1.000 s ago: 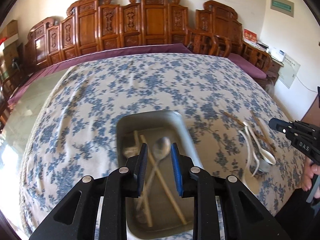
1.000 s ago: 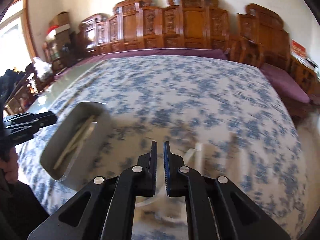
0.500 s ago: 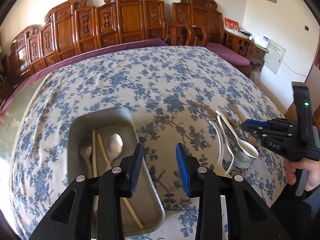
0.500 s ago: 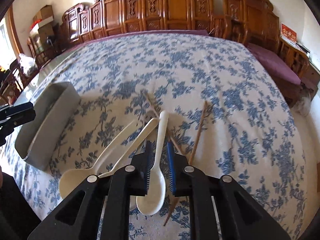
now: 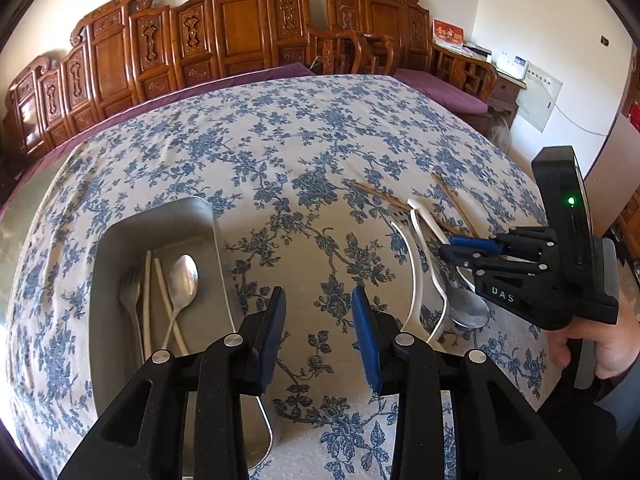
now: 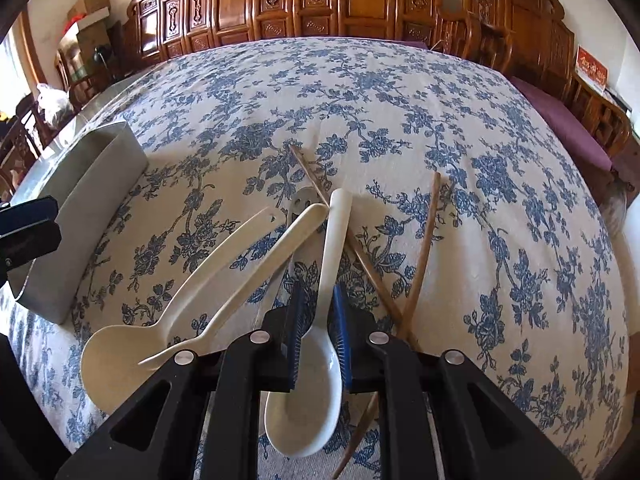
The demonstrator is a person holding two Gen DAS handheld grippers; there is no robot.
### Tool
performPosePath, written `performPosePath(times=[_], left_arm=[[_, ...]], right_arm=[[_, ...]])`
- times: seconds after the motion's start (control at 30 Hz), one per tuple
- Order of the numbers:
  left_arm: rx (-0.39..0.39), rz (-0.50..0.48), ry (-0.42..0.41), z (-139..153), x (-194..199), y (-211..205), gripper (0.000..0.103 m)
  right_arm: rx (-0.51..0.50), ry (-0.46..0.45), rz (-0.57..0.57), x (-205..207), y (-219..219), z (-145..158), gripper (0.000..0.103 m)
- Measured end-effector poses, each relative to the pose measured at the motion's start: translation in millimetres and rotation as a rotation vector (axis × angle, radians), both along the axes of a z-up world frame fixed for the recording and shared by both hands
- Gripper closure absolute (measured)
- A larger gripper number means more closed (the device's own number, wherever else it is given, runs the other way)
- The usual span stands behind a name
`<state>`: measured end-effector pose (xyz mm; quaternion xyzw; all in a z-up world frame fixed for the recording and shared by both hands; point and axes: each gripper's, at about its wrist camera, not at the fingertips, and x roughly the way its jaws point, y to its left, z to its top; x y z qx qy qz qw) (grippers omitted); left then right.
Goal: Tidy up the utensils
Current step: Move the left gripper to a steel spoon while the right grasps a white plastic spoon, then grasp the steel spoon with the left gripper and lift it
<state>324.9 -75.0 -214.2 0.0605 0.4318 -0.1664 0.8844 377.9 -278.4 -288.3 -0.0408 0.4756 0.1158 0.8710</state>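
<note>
Clearly the job is only partly finished. The biggest thing is the desk, covered with a blue flowered cloth, and on its left part stands the metal tray, which already contains a fork, a metal spoon and a pale pair of chopsticks. The rest waits in a loose heap on the cloth, well apart from the tray: two cream plastic spoons, a white ceramic spoon, two brown chopsticks that cross each other, and a metal utensil with a pierced handle lying under the cream handles. So I judge about half of the pieces are sorted and about six are left to carry. The left tool hangs over bare cloth between the tray and the heap; its jaws have just been spreading, they stand moderately apart, and nothing is between them. The right tool is low over the heap, and its jaws have just been opening a little. Its blue pads stand on both sides of the white ceramic spoon, where handle meets bowl, with a small gap on each side, so it seems to straddle the spoon and not yet pinch it. Probably this spoon is the next piece for the tray.
</note>
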Motion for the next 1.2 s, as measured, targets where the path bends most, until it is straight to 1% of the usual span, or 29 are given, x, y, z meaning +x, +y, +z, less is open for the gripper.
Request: performPosePath(times=[0.03,0.07,0.1,0.17,0.47,0.67,0.8,0.93,1.1,1.2], left_arm=[[-0.002,-0.001,0.001,-1,0,-1,0.071],[-0.004,-0.002,0.003,-2,0,-1,0.071],[-0.005,-0.002,0.005,-2,0,-2,0.071],[-0.010,-0.005,0.009,-3,0,-2,0.071],[-0.023,-0.036,0.037,-12,1,-19,0.071],[-0.037,-0.075,0.065,-22,3,-37,0.071],[-0.049,-0.091,0.100,-31,5,-45,0.071],[-0.060,-0.098,0.115,-35,9,-51,0.071],[-0.103,-0.114,0.145,-38,15,-55,0.078],[-0.108,-0.121,0.157,-43,18,-58,0.084]], right_arm=[[-0.003,-0.002,-0.001,0,1,0,0.086],[-0.007,-0.002,-0.004,1,0,0,0.092],[-0.011,-0.001,-0.006,1,-1,0,0.093],[0.030,0.010,-0.015,2,-6,0,0.095],[0.088,-0.037,-0.048,-2,-21,13,0.095],[0.094,-0.049,-0.046,-3,-21,15,0.095],[0.099,-0.050,-0.047,-3,-22,16,0.095],[0.103,-0.051,-0.047,-4,-22,17,0.095],[0.098,-0.051,-0.043,-5,-21,17,0.095],[0.100,-0.052,-0.045,-6,-21,18,0.095]])
